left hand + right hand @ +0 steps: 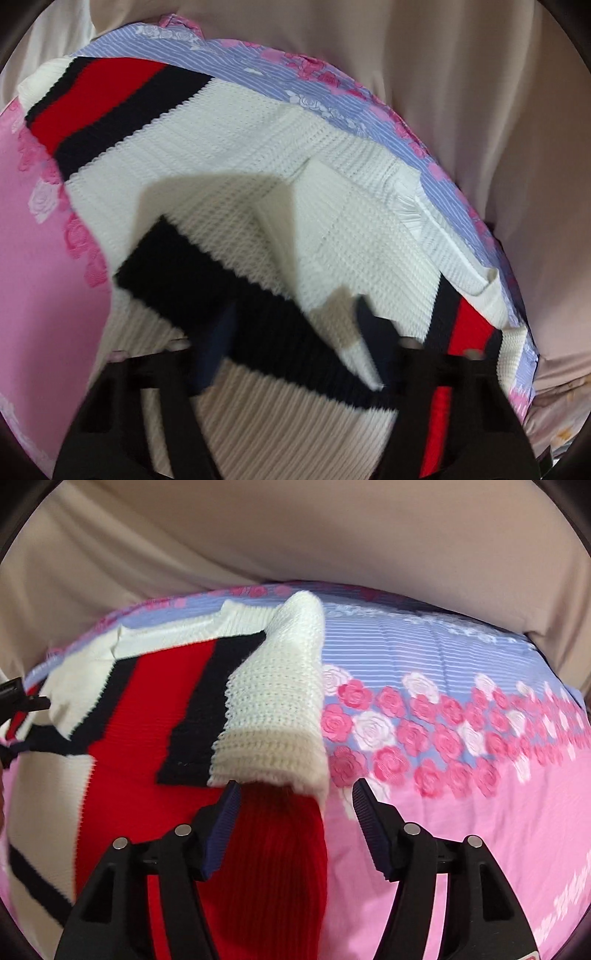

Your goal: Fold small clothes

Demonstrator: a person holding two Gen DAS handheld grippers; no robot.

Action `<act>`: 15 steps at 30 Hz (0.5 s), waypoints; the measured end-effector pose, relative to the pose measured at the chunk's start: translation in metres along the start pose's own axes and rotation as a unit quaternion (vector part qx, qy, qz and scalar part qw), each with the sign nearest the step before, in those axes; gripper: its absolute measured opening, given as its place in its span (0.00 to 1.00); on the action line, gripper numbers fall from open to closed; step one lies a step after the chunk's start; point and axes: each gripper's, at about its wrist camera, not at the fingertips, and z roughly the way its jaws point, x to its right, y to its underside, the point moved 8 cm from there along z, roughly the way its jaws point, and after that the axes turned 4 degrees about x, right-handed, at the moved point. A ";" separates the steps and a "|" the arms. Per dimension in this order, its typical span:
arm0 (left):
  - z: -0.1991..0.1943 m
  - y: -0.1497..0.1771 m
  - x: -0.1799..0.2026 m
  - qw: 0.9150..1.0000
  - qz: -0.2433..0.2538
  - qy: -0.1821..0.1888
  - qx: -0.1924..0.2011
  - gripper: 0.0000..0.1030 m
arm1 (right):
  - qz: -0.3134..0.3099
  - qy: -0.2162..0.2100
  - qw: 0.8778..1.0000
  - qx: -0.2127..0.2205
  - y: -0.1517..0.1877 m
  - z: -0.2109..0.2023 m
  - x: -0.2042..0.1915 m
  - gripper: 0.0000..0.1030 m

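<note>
A small white knit sweater [229,162] with red and navy stripes lies on the bed. In the left wrist view my left gripper [295,321] is open just above the sweater, its fingers straddling a navy stripe [207,280] and a white fold. In the right wrist view the sweater [125,738] fills the left half, with a white sleeve [277,705] folded over the red and navy band. My right gripper [291,797] is open at the sleeve's cuff, with nothing between the jaws. The left gripper's tip [22,698] shows at the left edge.
The bed cover [461,812] is pink with a lilac striped band and pink and white roses. A beige curtain or sheet [461,92] hangs behind the bed's far edge; it also shows in the right wrist view [295,528].
</note>
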 end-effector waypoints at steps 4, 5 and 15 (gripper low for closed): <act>-0.021 -0.013 0.020 0.998 0.005 0.051 0.031 0.03 | 0.020 -0.036 0.999 0.009 -0.011 0.004 -0.007 0.17; -0.037 -0.020 0.022 0.997 0.011 0.052 0.060 0.00 | 0.032 -0.044 0.998 0.027 -0.017 -0.002 -0.006 0.17; -0.021 0.010 -0.007 0.999 -0.003 0.030 0.029 0.18 | 0.111 -0.049 0.993 -0.010 0.012 0.009 0.024 0.29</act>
